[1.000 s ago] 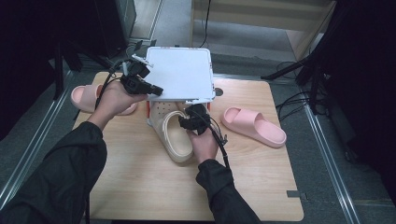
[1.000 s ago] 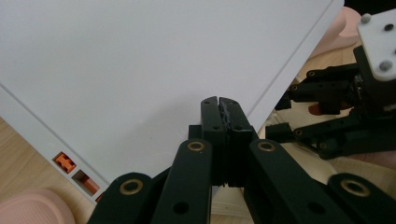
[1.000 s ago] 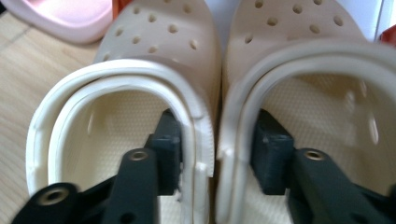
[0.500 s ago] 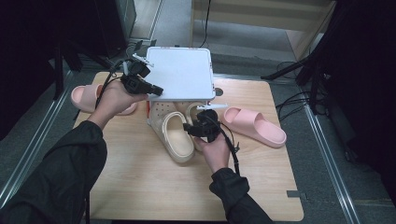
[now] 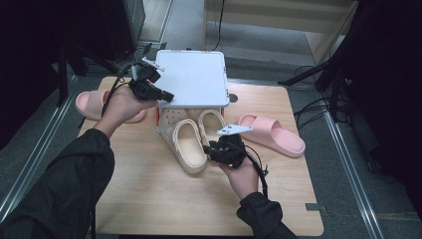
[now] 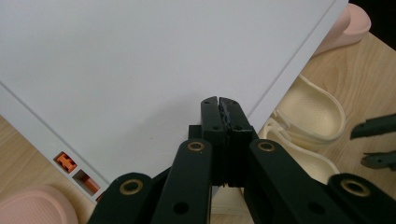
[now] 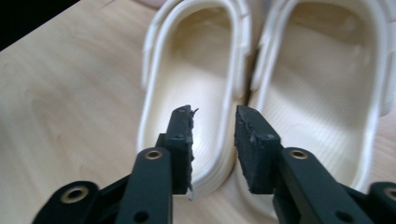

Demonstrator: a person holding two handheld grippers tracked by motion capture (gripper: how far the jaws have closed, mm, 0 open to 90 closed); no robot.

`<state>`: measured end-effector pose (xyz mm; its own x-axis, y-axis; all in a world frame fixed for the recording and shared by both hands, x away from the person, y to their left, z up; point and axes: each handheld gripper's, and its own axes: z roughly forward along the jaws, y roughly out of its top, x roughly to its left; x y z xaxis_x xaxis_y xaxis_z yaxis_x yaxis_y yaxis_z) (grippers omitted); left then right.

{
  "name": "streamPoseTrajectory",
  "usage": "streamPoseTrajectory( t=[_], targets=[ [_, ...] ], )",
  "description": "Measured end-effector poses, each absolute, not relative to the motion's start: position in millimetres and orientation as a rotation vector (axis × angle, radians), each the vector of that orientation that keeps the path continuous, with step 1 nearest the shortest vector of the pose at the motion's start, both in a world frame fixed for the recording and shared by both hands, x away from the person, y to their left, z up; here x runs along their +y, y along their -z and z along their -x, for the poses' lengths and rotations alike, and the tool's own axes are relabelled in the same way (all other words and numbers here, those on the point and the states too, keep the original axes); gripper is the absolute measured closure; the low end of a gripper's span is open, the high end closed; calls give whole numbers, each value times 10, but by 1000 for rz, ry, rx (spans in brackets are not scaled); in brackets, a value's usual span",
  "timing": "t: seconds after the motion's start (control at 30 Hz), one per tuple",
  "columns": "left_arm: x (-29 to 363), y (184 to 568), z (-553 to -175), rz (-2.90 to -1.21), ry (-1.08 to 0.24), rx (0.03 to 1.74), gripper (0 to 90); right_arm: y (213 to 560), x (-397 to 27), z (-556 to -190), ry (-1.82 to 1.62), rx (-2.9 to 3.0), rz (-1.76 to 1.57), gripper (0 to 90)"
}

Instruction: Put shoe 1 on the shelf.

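A pair of cream slippers, one (image 5: 189,145) beside the other (image 5: 211,122), lies side by side, partly under a raised white lid (image 5: 191,79). My left gripper (image 5: 169,96) is shut, and its tips (image 6: 218,100) lie against the lid (image 6: 140,60) near its front left corner. I see nothing of the lid between the jaws. My right gripper (image 5: 211,148) hovers at the slippers' heels. Its jaws (image 7: 212,121) have just been closing and stand apart. The heel rim of the left slipper (image 7: 187,70) shows in the gap and the pads do not press it. The right slipper (image 7: 317,84) lies beside it.
One pink slipper (image 5: 271,133) lies right of the pair and another (image 5: 92,104) at the table's left edge. An orange-edged box wall (image 5: 160,117) shows under the lid. Bare wood (image 5: 164,199) spreads across the near half of the table.
My right hand has moved right and toward the near edge, away from the first cream slipper, and its jaws are narrower. The second cream slipper now shows beside the first. The left hand has kept still.
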<state>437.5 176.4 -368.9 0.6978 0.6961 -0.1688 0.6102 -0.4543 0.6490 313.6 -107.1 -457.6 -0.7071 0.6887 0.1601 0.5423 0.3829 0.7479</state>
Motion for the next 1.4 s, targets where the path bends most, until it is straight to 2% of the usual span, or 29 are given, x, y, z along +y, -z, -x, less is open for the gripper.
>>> streamPoseTrajectory(
  t=[0.1,0.53,0.83,1.4],
  targets=[
    [1766,3690,-4379,-2197,-156,992,892,4627,-1045,-3019,-1221,2496,-1054,705],
    [1756,3686,-4386,-2205,-168,991,892,4906,-950,-2738,-1179,2638,-933,899],
    [1749,3684,-4379,-2195,-164,1022,894,5126,-894,-2745,-1035,2649,-902,900],
    [1754,3689,-4363,-2192,-163,1015,895,5041,-475,-2836,-1114,2607,-887,900]
  ],
)
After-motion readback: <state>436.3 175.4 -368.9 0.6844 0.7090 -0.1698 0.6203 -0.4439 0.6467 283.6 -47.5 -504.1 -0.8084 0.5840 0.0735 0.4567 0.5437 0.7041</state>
